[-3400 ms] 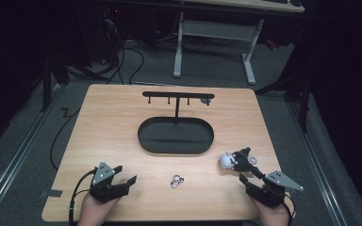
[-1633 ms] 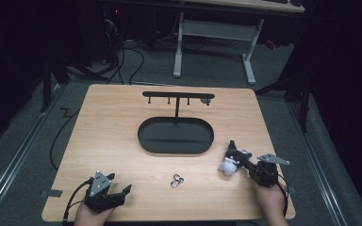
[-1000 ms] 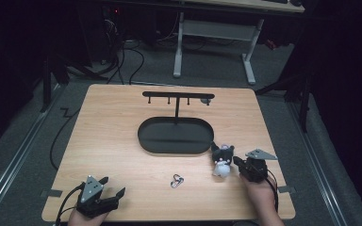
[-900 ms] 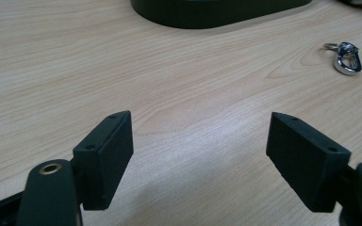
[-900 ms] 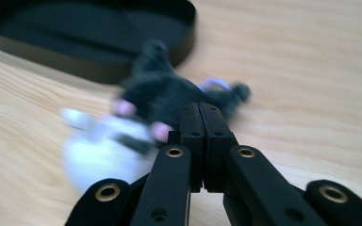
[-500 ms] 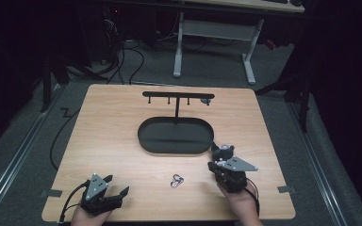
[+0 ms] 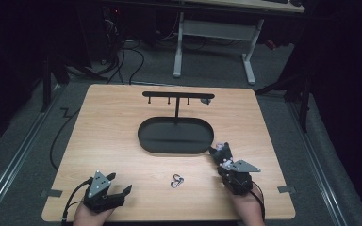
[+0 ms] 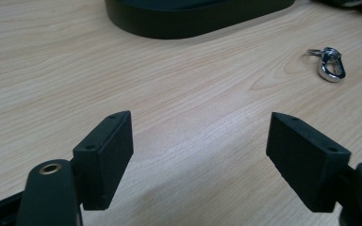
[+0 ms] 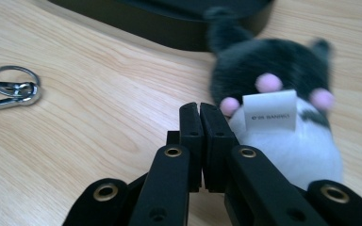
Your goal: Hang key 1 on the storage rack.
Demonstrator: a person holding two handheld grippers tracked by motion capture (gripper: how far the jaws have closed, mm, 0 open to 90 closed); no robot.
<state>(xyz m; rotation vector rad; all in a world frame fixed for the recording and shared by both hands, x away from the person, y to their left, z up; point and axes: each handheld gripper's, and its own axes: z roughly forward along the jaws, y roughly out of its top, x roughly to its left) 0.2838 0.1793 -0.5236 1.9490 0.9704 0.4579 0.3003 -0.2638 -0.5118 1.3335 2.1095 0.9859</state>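
Since the earlier frame, the right gripper has slid left across the counter to the stand's black oval base; I see its fingers pressed flat together, with the blurred plush toy just beyond and beside them, though I can't tell whether they pinch any of it. From above, the toy is largely hidden behind that gripper. The left gripper rests near the front edge, fingers wide apart on nothing, with the key clip lying apart from both.

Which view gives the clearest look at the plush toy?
The right gripper view: the plush toy is close, dark fur, white belly, pink paws and a paper tag, just beyond the shut right gripper. The high view shows it small at that gripper's tip.
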